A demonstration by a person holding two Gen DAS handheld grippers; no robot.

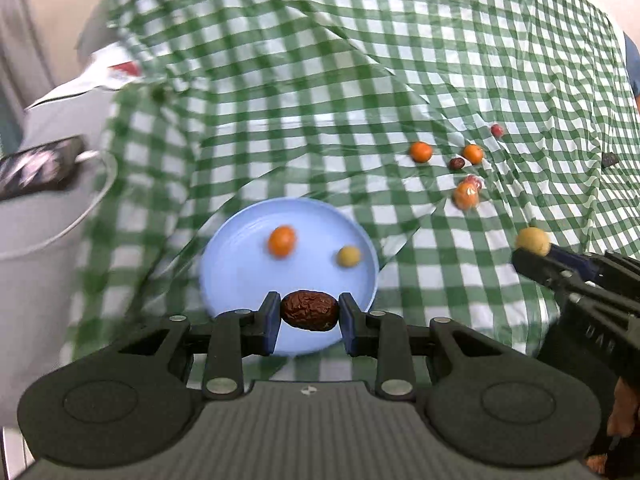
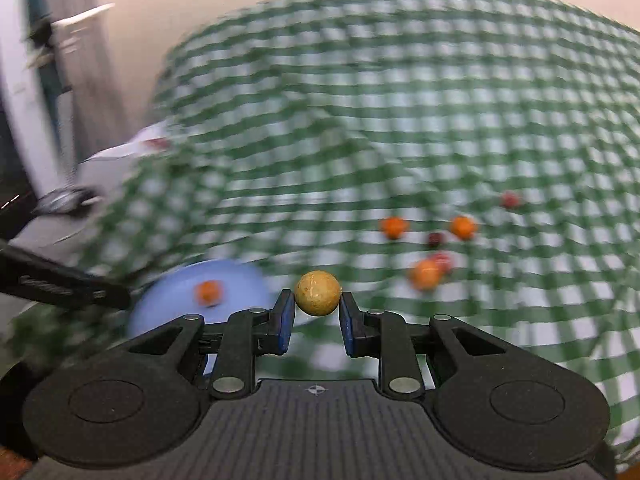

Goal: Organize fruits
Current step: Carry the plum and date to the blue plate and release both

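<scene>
My left gripper [image 1: 309, 312] is shut on a wrinkled brown date [image 1: 309, 311], held above the near rim of a light blue plate [image 1: 240, 248]. On the plate lie an orange fruit [image 1: 282, 241] and a small yellow fruit [image 1: 349, 256]. My right gripper [image 2: 317, 296] is shut on a round yellow fruit [image 2: 317, 293]; the left wrist view shows it at the right edge with the same yellow fruit [image 1: 532, 241]. The right wrist view is blurred, with the plate [image 2: 240, 280] low on the left. Several loose orange, red and dark fruits [image 1: 421, 151] lie on the cloth beyond.
A green and white checked cloth [image 1: 320, 80] covers the table, wrinkled near the fruits. At the left stand a white surface with a cable [image 1: 80, 208] and a dark device [image 1: 38, 170]. A small dark object [image 1: 609, 159] lies at the cloth's right side.
</scene>
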